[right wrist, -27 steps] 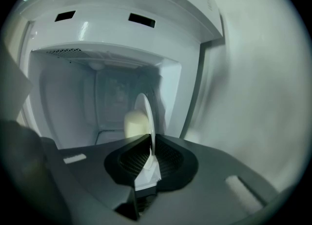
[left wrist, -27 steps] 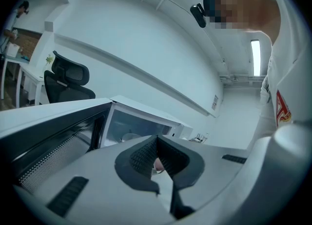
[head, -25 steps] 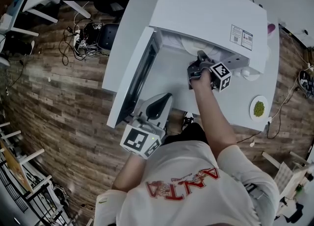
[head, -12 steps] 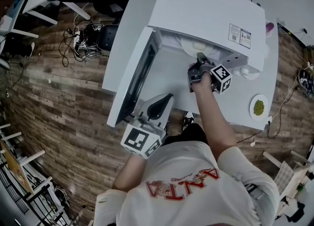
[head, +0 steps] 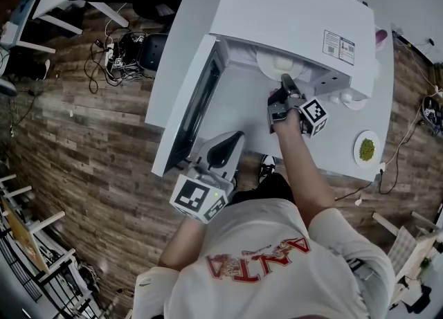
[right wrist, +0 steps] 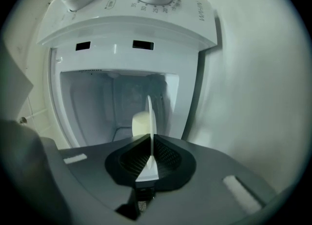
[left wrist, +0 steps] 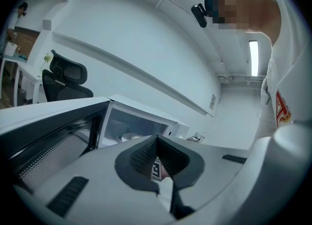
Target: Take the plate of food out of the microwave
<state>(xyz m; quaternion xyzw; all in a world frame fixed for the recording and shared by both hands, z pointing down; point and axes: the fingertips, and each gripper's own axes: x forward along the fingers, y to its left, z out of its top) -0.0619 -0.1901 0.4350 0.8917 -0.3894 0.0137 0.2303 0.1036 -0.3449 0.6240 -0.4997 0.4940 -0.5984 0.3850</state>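
The white microwave (head: 291, 13) stands on the table with its door (head: 187, 117) swung open to the left. A white plate (head: 279, 67) shows at the mouth of the cavity. My right gripper (head: 285, 84) is shut on the plate's near rim. In the right gripper view the plate (right wrist: 151, 116) is seen edge-on between the pads of the right gripper (right wrist: 151, 143), with a pale lump of food (right wrist: 140, 124) on it. My left gripper (head: 232, 141) hangs by the door's lower corner, shut and empty. The left gripper view looks past the left gripper (left wrist: 155, 141) at the open cavity (left wrist: 129, 129).
A small plate of green food (head: 365, 150) lies on the white table (head: 339, 144) right of the microwave. A white object (head: 353, 103) sits by the microwave's front corner. Cables and a chair base (head: 121, 51) lie on the wooden floor at left. An office chair (left wrist: 66, 80) stands beyond.
My right gripper has drawn back a little toward the person with the plate, so more of the plate shows outside the cavity. The left gripper has stayed put.
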